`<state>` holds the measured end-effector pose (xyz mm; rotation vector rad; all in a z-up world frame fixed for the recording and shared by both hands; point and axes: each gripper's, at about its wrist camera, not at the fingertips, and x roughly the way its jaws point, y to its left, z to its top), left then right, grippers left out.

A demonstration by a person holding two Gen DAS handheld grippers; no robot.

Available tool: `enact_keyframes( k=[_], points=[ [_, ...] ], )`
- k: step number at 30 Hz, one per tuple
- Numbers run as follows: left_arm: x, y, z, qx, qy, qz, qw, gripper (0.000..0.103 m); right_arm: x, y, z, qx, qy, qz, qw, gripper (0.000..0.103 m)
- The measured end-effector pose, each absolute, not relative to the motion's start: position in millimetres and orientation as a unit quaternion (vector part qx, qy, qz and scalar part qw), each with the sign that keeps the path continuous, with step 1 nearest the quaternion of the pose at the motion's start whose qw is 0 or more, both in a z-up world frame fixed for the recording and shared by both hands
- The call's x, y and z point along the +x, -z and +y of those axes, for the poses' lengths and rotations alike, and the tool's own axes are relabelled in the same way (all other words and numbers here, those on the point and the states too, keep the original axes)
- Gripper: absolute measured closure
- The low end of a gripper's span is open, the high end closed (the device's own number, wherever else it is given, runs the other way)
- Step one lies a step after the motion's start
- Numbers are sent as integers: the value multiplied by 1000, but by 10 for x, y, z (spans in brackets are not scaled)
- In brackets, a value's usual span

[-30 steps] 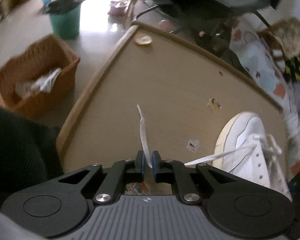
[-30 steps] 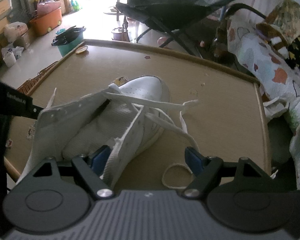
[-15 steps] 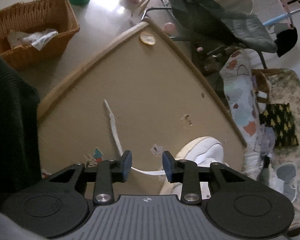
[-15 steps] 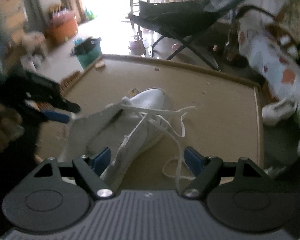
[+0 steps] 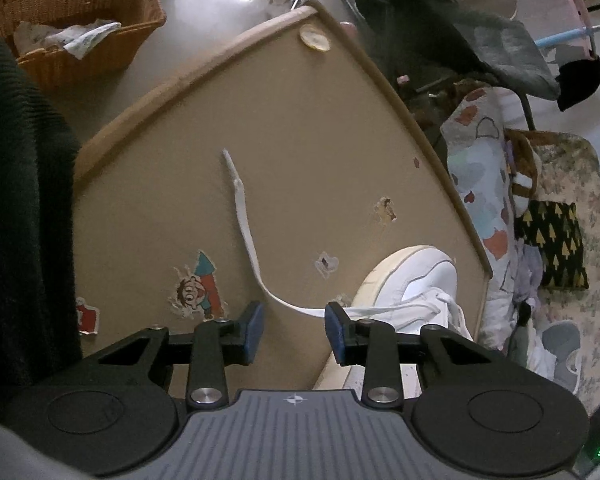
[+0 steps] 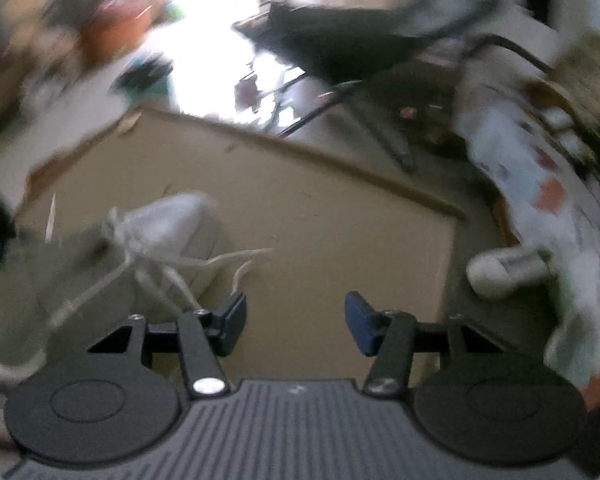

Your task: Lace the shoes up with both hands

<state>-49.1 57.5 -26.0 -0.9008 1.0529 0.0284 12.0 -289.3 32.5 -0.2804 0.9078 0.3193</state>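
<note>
A white sneaker (image 5: 416, 280) stands on the tan table (image 5: 300, 140) near its right edge. One flat white lace (image 5: 244, 216) runs from the shoe and lies loose across the tabletop. My left gripper (image 5: 294, 330) is open just short of that lace, and its pads do not touch it. The right wrist view is blurred. There the sneaker (image 6: 156, 232) sits at the left with loose lace ends (image 6: 240, 258) trailing beside it. My right gripper (image 6: 296, 322) is to the right of the shoe over bare table, its jaws closing with nothing between them.
A wicker basket (image 5: 72, 28) sits on the floor beyond the table's left edge. A round disc (image 5: 315, 38) lies at the far corner. A dark folding chair (image 5: 440, 28) and a patterned quilt (image 5: 500, 184) crowd the right side. A dark sleeve (image 5: 16, 220) fills the left.
My left gripper let go of the lace and opened; the lace now lies flat on the table. My right gripper swung right, away from the shoe's side, and its jaws narrowed.
</note>
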Motion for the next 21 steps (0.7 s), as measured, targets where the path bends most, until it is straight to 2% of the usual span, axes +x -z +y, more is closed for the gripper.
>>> enact_keyframes(
  k=[11, 21],
  points=[
    [-395, 254, 630, -417, -8, 490, 765, 66, 421, -28, -2634, -134, -177, 398, 890, 48],
    [-354, 216, 548, -391, 9, 498, 774, 66, 543, 54, -2595, -133, -127, 333, 925, 47]
  ],
)
